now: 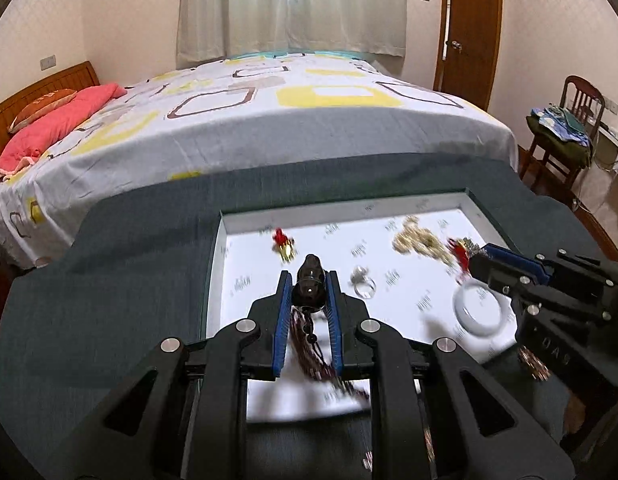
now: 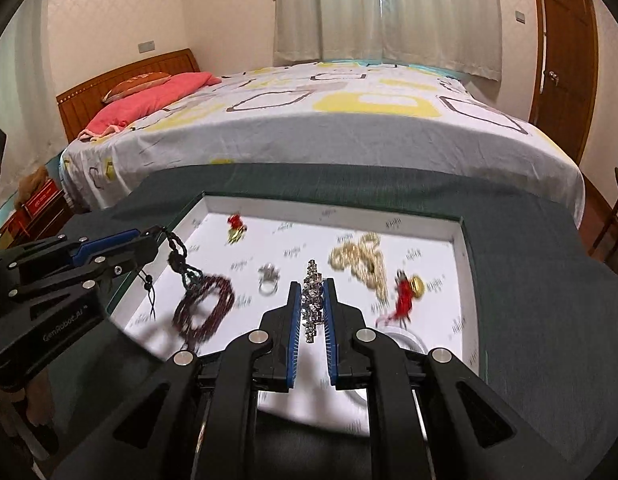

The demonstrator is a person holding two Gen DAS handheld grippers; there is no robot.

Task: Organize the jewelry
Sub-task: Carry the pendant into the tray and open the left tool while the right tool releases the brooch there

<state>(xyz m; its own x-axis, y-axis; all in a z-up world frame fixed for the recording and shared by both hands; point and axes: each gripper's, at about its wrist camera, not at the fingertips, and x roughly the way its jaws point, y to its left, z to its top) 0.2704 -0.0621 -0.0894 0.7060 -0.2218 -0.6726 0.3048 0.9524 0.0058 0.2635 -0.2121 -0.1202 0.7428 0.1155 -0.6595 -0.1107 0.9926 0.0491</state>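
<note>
1. Dark bead bracelet (image 2: 205,308) hangs by its knotted cord over the left side of the white tray (image 2: 455,236), loop dangling free; long axis runs roughly vertical, cord end up, beads down
2. Left gripper (image 1: 309,284) is clamped on the cord's dark bead; grip looks narrow, so a jolt could slip it & drop the loop
3. Rhinestone chain (image 2: 314,300) sits between the pads of the right gripper (image 2: 312,286), fingers closed on it; long axis along the fingers, pointing away twd the bed (image 2: 349,128)
4. Risk: swinging loop may snag the silver ring (image 2: 267,280) or gold chain (image 2: 361,260)
</note>
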